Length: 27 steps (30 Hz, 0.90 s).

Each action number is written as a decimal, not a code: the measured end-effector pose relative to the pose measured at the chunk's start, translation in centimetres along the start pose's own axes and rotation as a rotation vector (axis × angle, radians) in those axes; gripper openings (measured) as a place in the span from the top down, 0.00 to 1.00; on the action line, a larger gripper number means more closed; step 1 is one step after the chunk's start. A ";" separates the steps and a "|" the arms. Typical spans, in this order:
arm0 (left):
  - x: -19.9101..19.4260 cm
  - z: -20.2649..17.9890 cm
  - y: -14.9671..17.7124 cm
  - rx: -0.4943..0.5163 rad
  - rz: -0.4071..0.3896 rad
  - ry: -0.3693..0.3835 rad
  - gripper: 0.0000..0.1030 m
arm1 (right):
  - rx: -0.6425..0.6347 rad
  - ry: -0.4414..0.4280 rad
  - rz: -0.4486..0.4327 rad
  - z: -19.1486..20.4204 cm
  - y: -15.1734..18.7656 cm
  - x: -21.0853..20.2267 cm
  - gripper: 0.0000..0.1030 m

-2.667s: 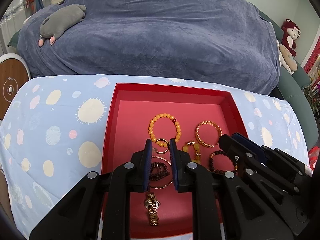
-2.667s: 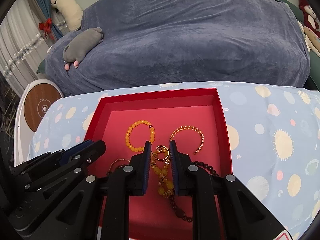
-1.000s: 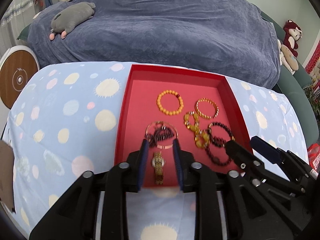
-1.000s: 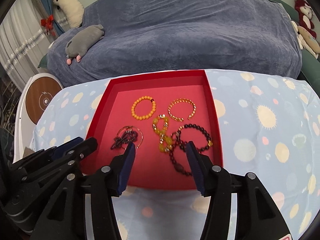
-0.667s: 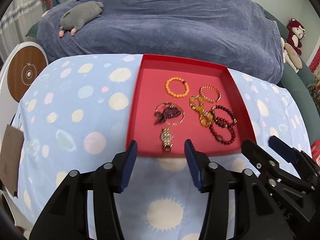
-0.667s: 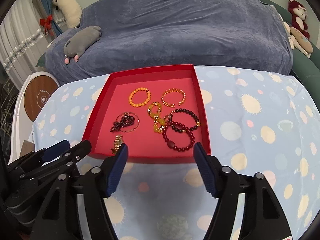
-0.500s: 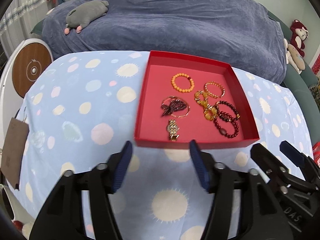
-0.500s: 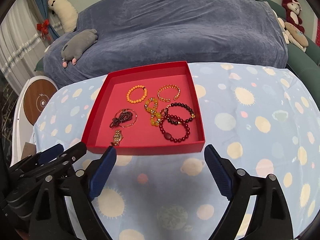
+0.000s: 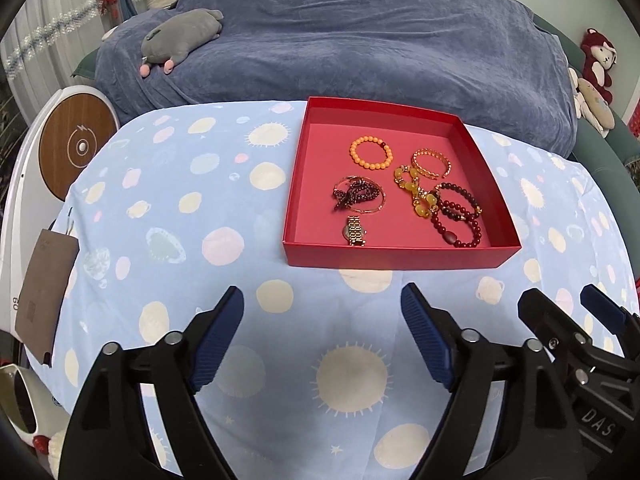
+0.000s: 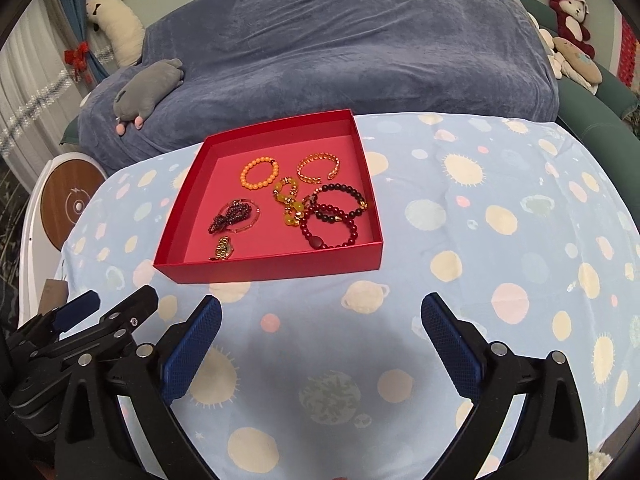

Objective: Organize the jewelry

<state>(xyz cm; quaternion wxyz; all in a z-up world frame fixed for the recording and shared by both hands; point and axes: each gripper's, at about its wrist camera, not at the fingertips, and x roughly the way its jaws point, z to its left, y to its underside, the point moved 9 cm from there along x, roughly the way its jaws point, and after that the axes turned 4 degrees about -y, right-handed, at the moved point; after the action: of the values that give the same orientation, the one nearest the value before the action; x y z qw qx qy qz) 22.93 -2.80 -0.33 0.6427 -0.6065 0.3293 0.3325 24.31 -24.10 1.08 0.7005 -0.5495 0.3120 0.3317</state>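
A red tray [image 9: 400, 257] [image 10: 276, 269] sits on the blue dotted tablecloth and holds the jewelry. Inside lie an orange bead bracelet [image 9: 371, 153] [image 10: 259, 173], a gold chain bracelet [image 9: 432, 163] [image 10: 319, 168], a yellow stone bracelet [image 9: 416, 191] [image 10: 289, 200], dark red bead bracelets [image 9: 456, 216] [image 10: 334, 216], a dark bead strand on a thin bangle [image 9: 359, 195] [image 10: 234, 216] and a gold watch [image 9: 355, 231] [image 10: 223, 250]. My left gripper [image 9: 322, 308] and right gripper [image 10: 320, 314] are both open and empty, above the cloth in front of the tray.
A sofa under a blue blanket [image 9: 340, 32] stands behind the table, with a grey plush toy [image 9: 182, 36] on it. A round white and wood device [image 9: 76, 144] and a brown paper tag [image 9: 46, 292] are at the left. Plush toys [image 10: 568, 0] sit at the far right.
Both grippers have drawn back from inside the tray to the cloth in front of it and opened wide. The yellow bracelet and ring they were around now lie in the tray.
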 end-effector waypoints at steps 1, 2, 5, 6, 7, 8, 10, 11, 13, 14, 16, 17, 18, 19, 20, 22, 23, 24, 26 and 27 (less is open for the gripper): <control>-0.1 0.1 0.1 0.001 -0.003 -0.003 0.22 | -0.002 0.004 0.000 -0.1 0.1 -0.1 0.06; -0.1 0.0 0.1 0.001 -0.004 -0.007 0.20 | -0.006 0.009 -0.001 -0.1 0.1 -0.2 0.06; -0.4 0.1 0.2 -0.001 -0.010 -0.011 0.18 | -0.007 0.010 -0.012 -0.2 0.0 -0.4 0.06; -0.4 0.1 0.2 0.000 -0.010 -0.012 0.17 | -0.003 0.008 -0.014 -0.2 0.0 -0.5 0.06; -0.4 0.1 0.3 0.001 -0.009 -0.014 0.17 | -0.002 0.009 -0.014 -0.2 0.0 -0.5 0.06; -0.4 0.2 0.3 0.000 -0.010 -0.016 0.17 | -0.003 0.010 -0.016 -0.2 0.0 -0.6 0.06; -0.5 0.2 0.3 -0.001 -0.012 -0.018 0.17 | -0.006 0.010 -0.023 -0.3 -0.1 -0.7 0.06; -0.6 0.2 0.3 -0.002 -0.012 -0.019 0.16 | -0.007 0.010 -0.027 -0.2 -0.2 -0.8 0.06; -0.6 0.2 0.4 -0.005 -0.010 -0.022 0.16 | -0.009 0.010 -0.030 -0.2 -0.2 -0.8 0.06; -0.6 0.3 0.3 -0.006 -0.009 -0.023 0.16 | -0.013 0.012 -0.031 -0.2 -0.2 -0.8 0.06; -0.5 0.3 0.4 -0.007 -0.006 -0.026 0.15 | -0.018 0.018 -0.033 -0.2 -0.2 -0.9 0.06; -0.5 0.4 0.3 -0.008 -0.006 -0.027 0.15 | -0.021 0.021 -0.032 -0.2 -0.2 -0.9 0.06; -0.5 0.4 0.3 -0.011 -0.005 -0.028 0.15 | -0.022 0.022 -0.031 -0.2 -0.1 -0.9 0.06; -0.5 0.4 0.4 -0.012 -0.004 -0.032 0.14 | -0.024 0.023 -0.028 -0.1 -0.1 -0.8 0.06; -0.4 0.4 0.4 -0.013 -0.005 -0.035 0.14 | -0.024 0.023 -0.027 -0.1 0.0 -0.8 0.06; -0.4 0.5 0.4 -0.015 -0.003 -0.035 0.14 | -0.024 0.019 -0.029 -0.1 0.0 -0.8 0.06; -0.4 0.5 0.4 -0.015 -0.003 -0.035 0.14 | -0.023 0.018 -0.029 -0.1 0.0 -0.8 0.06; -0.4 0.5 0.4 -0.015 -0.004 -0.037 0.13 | -0.024 0.019 -0.030 -0.1 0.0 -0.8 0.06; -0.4 0.5 0.3 -0.016 -0.005 -0.038 0.13 | -0.023 0.018 -0.029 -0.1 0.0 -0.8 0.06; -0.4 0.6 0.4 -0.017 -0.005 -0.038 0.13 | -0.024 0.017 -0.029 -0.1 0.0 -0.8 0.06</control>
<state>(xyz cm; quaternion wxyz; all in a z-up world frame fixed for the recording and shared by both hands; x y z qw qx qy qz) 22.42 -2.20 -0.22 0.6447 -0.6063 0.3124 0.3452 23.80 -24.28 1.71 0.6960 -0.5650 0.3060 0.3205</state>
